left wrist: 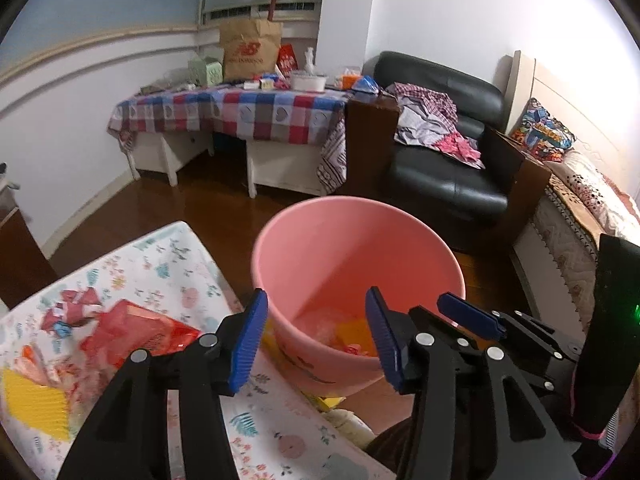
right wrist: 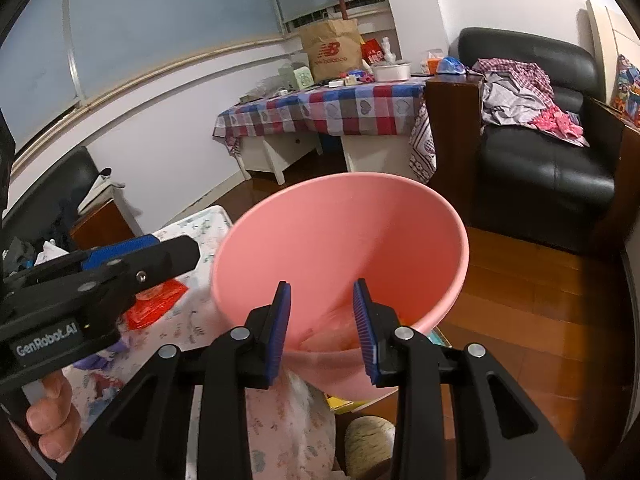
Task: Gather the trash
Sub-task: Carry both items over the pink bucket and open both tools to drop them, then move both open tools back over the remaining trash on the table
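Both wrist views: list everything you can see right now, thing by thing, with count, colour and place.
bin: one, pink, beside the floral table, wrappers in its bottom
floral table: one, white patterned, near left
red wrapper: one, red, on the floral table
yellow piece: one, yellow, near edge of the floral table
checked table: one, red and blue cloth, by the far wall
paper bag: one, brown, on the checked table
armchair: one, black, clothes piled on it
bed: one, patterned cover, far right
left claw: open, empty, above the bin's near rim
right claw: open, empty, over the bin
hand: one, holding the left claw's grip
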The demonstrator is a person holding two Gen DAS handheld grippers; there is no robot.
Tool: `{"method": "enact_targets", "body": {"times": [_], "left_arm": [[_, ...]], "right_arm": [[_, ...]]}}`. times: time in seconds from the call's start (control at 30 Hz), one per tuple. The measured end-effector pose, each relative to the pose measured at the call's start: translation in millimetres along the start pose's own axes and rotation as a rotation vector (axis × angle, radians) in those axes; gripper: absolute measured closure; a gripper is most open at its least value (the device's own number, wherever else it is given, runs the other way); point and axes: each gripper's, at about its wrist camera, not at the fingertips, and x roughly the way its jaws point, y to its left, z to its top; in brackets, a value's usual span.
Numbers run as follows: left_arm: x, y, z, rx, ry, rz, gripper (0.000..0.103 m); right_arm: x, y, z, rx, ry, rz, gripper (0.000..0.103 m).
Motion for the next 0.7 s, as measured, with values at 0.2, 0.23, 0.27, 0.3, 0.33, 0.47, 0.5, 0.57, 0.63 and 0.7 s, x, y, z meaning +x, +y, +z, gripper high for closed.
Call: {"method": "enact_targets", "body": {"times": [0.2,0.23,0.27,0.3,0.33,0.47,0.5,0.57,0.63,0.7], "left_arm": [[-29.5,3.8,-3.6,-0.004,-0.036,0.037,0.052],[-35.1,5.7,-4.5,-0.006,-0.042,0.042,0.052],[-38.5,7.1,-5.2,-0.007,-0.046,0.045,0.052],[-44.5,9.1,-6.3,-0.009,-0.053,0.051,0.052],[-46.7,8.8,-6.8,-0.01,-0.056,0.054,0.052],[-64.7,14.4,-10.7,-0.02,-0.078,0.072,0.049],[-67.8,16.1,-11.7,-0.024,-0.082,0.076,0.048],[-74.4,19.5,-14.8,-0.032,-0.087,0.083,0.048],[-80.3,24.3,-16.7,-0.042,-0.093,0.09,0.048],[-86.6,28.6,-19.1,-0.049,-0.098,0.099,0.048]], "right_arm": [[-14.6,16.2,-2.0,-0.017,-0.006,0.026,0.07],[-17.2,20.3,-2.9,-0.024,-0.005,0.031,0.07],[-19.2,23.3,-3.9,-0.029,-0.005,0.034,0.07],[-21.5,27.1,-4.8,-0.035,-0.004,0.039,0.07],[-23.1,30.0,-5.9,-0.039,-0.004,0.042,0.07],[-28.7,44.5,-10.4,-0.061,0.0,0.054,0.07],[-29.9,48.4,-11.7,-0.069,0.002,0.057,0.07],[-31.8,55.7,-14.1,-0.081,0.007,0.062,0.07],[-34.1,62.8,-17.3,-0.096,0.01,0.066,0.07],[-36.2,70.7,-19.9,-0.112,0.015,0.07,0.07]]}}
